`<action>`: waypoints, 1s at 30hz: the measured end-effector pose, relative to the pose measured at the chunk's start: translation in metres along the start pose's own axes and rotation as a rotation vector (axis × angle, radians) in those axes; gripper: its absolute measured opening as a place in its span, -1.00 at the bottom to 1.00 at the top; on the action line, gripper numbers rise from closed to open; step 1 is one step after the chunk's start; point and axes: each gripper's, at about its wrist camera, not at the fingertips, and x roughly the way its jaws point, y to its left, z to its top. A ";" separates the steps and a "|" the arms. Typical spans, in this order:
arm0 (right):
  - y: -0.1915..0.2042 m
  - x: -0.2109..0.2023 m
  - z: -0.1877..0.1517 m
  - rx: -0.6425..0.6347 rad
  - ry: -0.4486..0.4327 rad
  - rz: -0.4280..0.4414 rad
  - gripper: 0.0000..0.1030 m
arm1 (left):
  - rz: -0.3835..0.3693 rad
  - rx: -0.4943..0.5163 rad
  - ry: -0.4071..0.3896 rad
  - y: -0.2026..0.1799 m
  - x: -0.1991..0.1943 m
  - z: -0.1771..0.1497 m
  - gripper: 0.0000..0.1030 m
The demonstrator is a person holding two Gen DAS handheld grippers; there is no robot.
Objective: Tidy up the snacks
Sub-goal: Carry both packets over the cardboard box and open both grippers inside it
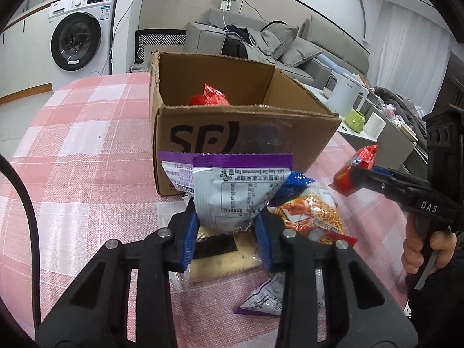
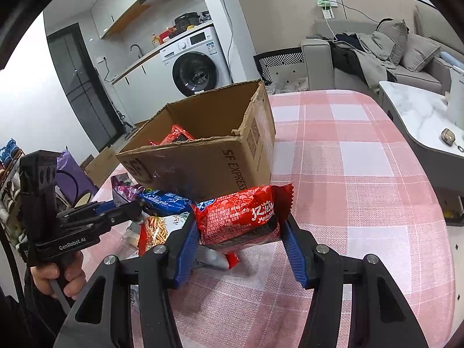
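So the tabletop (image 1: 72,145) has a pink plaid cloth on it, and the biggest thing sitting there is an open cardboard box (image 1: 249,133) with a black logo on the near side. There's already one red snack pack (image 1: 210,95) down inside it, poking up near the front wall.

Right in front of the box there's a loose heap of snacks: a noodle-print packet (image 1: 313,211), a blue packet (image 1: 298,181) tucked behind it, and a purple-edged packet (image 1: 261,298) lying flat closer to the camera.

Left tongs (image 1: 229,226) are clenched on a silver-and-purple packet (image 1: 232,188). The blue pads squeeze its lower end from both sides, and the bag stands up straight between them, its purple top edge overlapping the box front in the left wrist view. It's held just above the heap, not in the box.

Right tongs (image 2: 240,237) are gripping a red packet (image 2: 246,213), pads pressed on either short side, bag lying crosswise between the fingers. It's lifted clear of the cloth, just in front of the box's near corner and next to the heap. From the left camera you can see a hand (image 1: 420,249) wrapped around that tool's handle.
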 end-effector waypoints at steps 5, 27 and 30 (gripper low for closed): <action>-0.001 -0.001 0.001 0.003 -0.006 0.000 0.09 | 0.002 0.008 -0.028 0.000 -0.011 0.002 -0.38; 0.005 -0.014 0.005 -0.017 -0.041 0.023 0.09 | -0.018 0.035 -0.148 -0.010 -0.081 0.014 -0.38; 0.008 -0.017 0.008 -0.023 -0.050 0.030 0.09 | -0.021 0.037 -0.159 -0.014 -0.088 0.017 -0.38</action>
